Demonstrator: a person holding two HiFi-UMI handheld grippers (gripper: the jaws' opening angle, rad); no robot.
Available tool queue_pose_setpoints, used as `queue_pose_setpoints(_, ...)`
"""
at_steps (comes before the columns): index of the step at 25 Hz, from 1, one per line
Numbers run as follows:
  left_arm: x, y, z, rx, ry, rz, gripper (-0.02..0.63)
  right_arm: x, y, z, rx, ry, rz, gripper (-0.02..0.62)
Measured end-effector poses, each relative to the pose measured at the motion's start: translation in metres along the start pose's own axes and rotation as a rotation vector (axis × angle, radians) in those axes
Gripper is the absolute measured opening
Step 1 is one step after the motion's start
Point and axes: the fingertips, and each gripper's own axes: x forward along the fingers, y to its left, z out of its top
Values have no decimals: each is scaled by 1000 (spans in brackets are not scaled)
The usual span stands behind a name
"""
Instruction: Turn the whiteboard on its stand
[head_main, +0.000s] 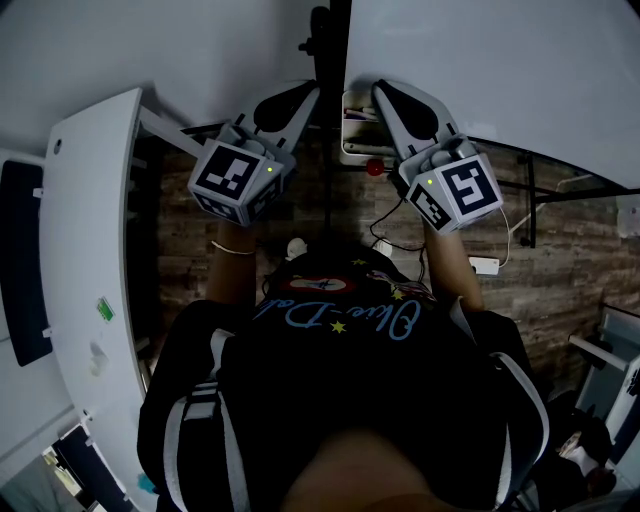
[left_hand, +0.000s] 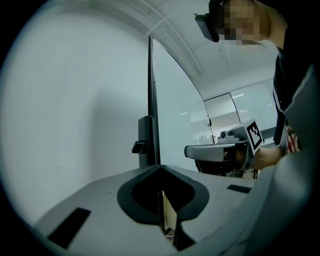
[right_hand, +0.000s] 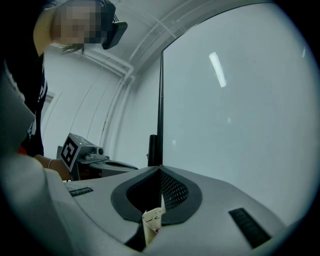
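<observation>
The whiteboard (head_main: 500, 70) fills the upper right of the head view, glossy white with a dark frame. Its dark upright edge (head_main: 334, 50) stands between my two grippers. A stand post with a knob (left_hand: 140, 147) rises beside that edge (left_hand: 151, 100). My left gripper (head_main: 312, 92) is just left of the edge, jaws shut, tips meeting (left_hand: 160, 167) right below it. My right gripper (head_main: 380, 90) is just right of it, jaws closed tip to tip (right_hand: 160, 169) under the same edge (right_hand: 160, 100). I cannot tell whether either tip touches the frame. Nothing shows between either pair.
Another white surface (head_main: 150, 40) fills the upper left. A white table (head_main: 90, 230) runs down the left side. On the wooden floor (head_main: 330, 215) lie cables and a white power strip (head_main: 485, 265). A dark stand bar (head_main: 528, 200) hangs below the board's lower edge.
</observation>
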Motion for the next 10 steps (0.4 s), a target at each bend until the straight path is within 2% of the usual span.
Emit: queue_pose_setpoints(10,1,3,-2,-1,2,1,23,0,0,-1,-1,-1,-4,17)
